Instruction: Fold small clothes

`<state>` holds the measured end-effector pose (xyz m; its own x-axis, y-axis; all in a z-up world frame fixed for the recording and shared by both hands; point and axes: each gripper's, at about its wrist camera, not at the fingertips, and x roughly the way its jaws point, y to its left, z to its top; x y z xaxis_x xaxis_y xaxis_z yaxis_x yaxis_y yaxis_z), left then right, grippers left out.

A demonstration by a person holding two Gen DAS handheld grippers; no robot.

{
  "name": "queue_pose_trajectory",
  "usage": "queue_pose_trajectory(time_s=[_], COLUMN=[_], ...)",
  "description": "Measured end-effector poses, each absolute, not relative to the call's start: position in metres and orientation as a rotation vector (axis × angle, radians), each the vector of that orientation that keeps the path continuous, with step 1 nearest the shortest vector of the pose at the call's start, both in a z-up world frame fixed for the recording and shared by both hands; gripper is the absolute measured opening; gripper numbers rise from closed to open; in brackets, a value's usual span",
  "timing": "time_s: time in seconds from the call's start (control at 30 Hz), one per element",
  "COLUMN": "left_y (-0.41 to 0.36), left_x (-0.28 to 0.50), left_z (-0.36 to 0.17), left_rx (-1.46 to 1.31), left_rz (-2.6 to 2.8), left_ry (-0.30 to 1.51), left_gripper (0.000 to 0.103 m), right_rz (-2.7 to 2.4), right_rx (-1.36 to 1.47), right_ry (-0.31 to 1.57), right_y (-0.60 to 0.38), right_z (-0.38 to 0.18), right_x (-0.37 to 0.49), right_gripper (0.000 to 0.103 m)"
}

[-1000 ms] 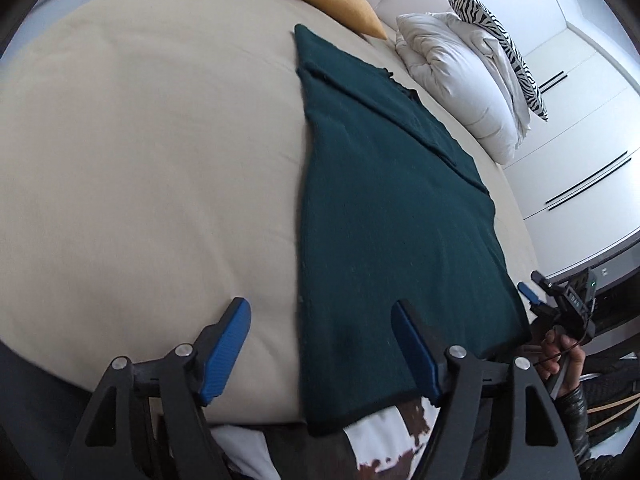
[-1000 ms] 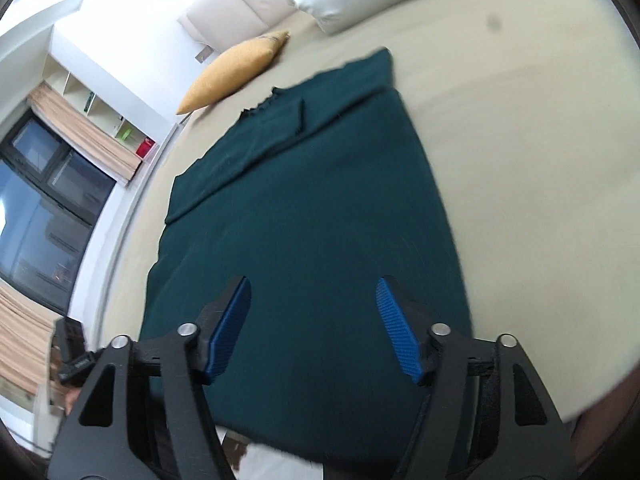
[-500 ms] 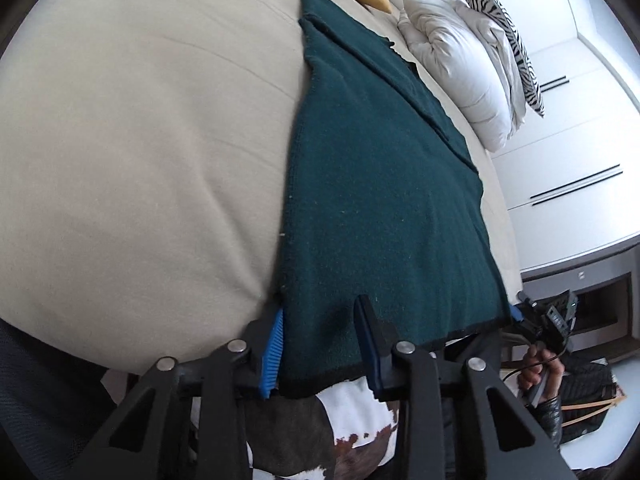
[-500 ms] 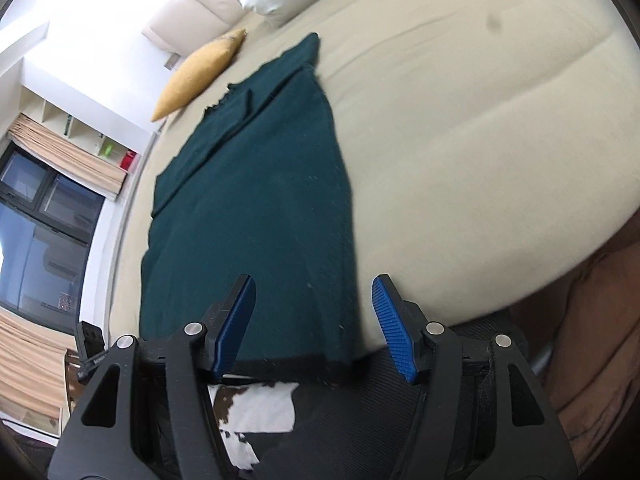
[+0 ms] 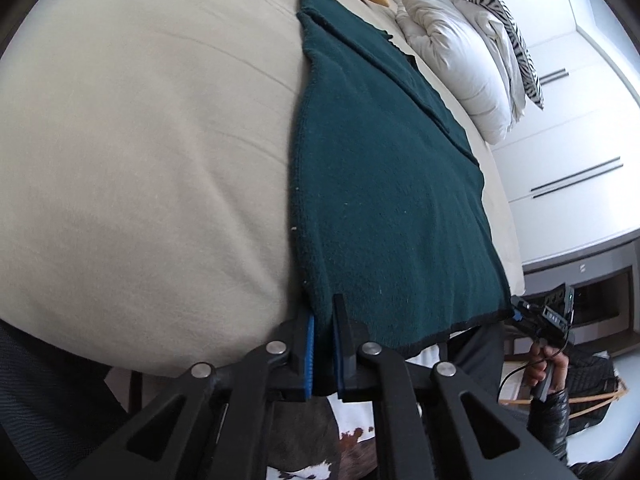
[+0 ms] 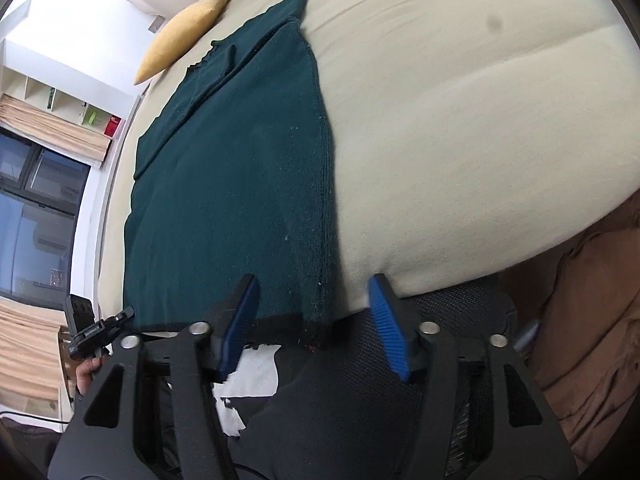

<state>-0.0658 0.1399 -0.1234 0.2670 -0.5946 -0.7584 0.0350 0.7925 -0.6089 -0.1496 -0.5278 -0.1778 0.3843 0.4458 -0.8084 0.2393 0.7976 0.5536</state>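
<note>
- Left gripper (image 5: pixel 323 326): the jaws are pinched onto the near left corner of the green garment (image 5: pixel 384 200), at the black hem. A corner hold lets the fold be lifted without bunching the cloth.
- Right gripper (image 6: pixel 314 322): the jaws stand apart, straddling the near right corner of the garment. One blue pad lies over the cloth and the other sits just beyond the side edge. No grip is made yet; closing here would likely match the left hold.
- Garment: it lies flat on the beige bed (image 5: pixel 140 160), with its hem hanging at the near edge. This places both corners within reach.
- Far end of garment: an upper layer appears folded across it, probably sleeves, though distortion makes this uncertain.
- Far items: a yellow cushion (image 6: pixel 180 32) and a white duvet (image 5: pixel 460 64) lie beyond the garment, apart from the folding area.
</note>
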Motion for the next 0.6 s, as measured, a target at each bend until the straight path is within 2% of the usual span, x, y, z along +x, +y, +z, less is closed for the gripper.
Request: queue_pose_trajectory(time_s=[0.03,0.1,0.2,0.5,0.6], left_y=[0.14,0.142,0.147,0.173,0.175], left_x=[-0.066,-0.066,-0.068,-0.069,-0.069], left_z=[-0.122,-0.119,-0.113,-0.103,-0.112], left_rx=[-0.529,-0.523,-0.542,-0.711,-0.723], left_rz=[-0.454,-0.453,-0.452,-0.467,-0.45], left_ry=[1.237,1.225,1.195,1.105,1.123], left_gripper=[0.008,0.007,0.006,0.006,0.006], right_rz=[0.148,0.151,0.154,0.193,0.185], right_rx=[0.68,0.676,0.682,0.694,0.671], right_ry=[1.2,1.222,1.217,1.112,1.146], right_y=[-0.528,-0.526,-0.524,-0.515,-0.51], right_z=[-0.18,-0.184,-0.186,-0.16,-0.17], right_x=[-0.149,-0.149,-0.152,-0.165,-0.165], right_gripper=[0.038,0.017,0.007,0.006,0.006])
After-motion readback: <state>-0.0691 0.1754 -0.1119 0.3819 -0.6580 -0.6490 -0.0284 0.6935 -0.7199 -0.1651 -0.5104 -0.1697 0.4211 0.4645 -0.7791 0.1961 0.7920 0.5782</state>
